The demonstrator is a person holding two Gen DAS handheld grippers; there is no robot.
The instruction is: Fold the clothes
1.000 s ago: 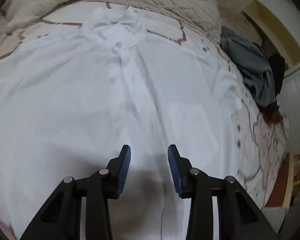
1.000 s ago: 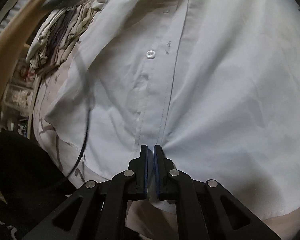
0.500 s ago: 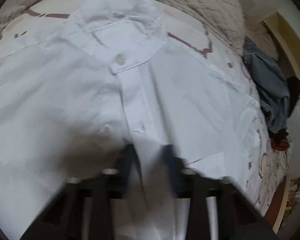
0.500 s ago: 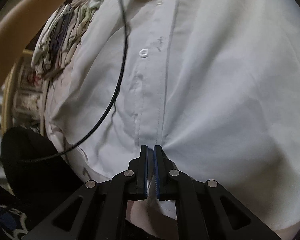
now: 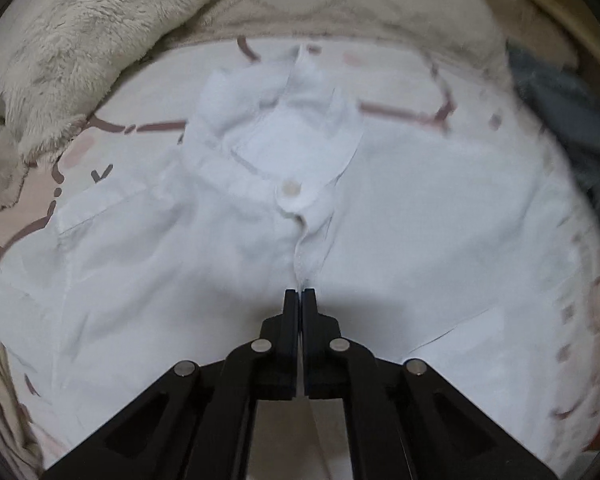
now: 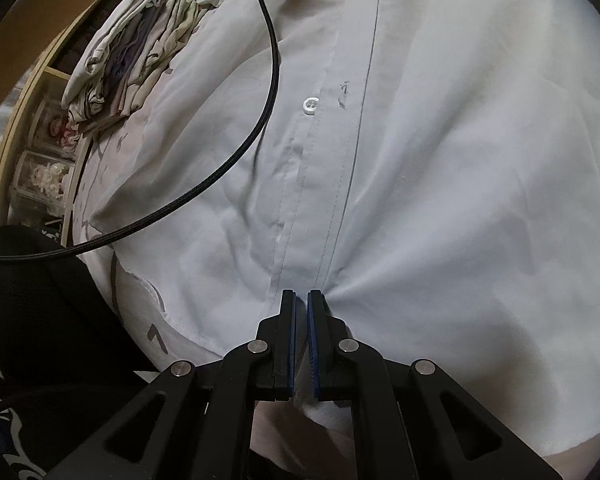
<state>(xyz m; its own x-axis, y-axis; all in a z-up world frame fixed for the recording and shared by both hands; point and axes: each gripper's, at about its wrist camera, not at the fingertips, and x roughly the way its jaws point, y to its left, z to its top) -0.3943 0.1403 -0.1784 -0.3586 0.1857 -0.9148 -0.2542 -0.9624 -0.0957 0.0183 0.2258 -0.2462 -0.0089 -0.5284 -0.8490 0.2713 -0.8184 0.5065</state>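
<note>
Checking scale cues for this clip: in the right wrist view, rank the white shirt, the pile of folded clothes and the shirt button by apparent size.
1. white shirt, fills most of the view
2. pile of folded clothes, farther off, so true size unsure
3. shirt button, smallest

A white shirt (image 5: 400, 208) is seen on a pale pink sheet (image 5: 112, 152) lined in maroon. A fuzzy cream blanket (image 5: 80, 40), a grey-blue garment (image 5: 572, 120) and a black cable (image 6: 260, 112) are shown.

Blurred grey garment (image 5: 572, 148), edge-cropped.
</note>
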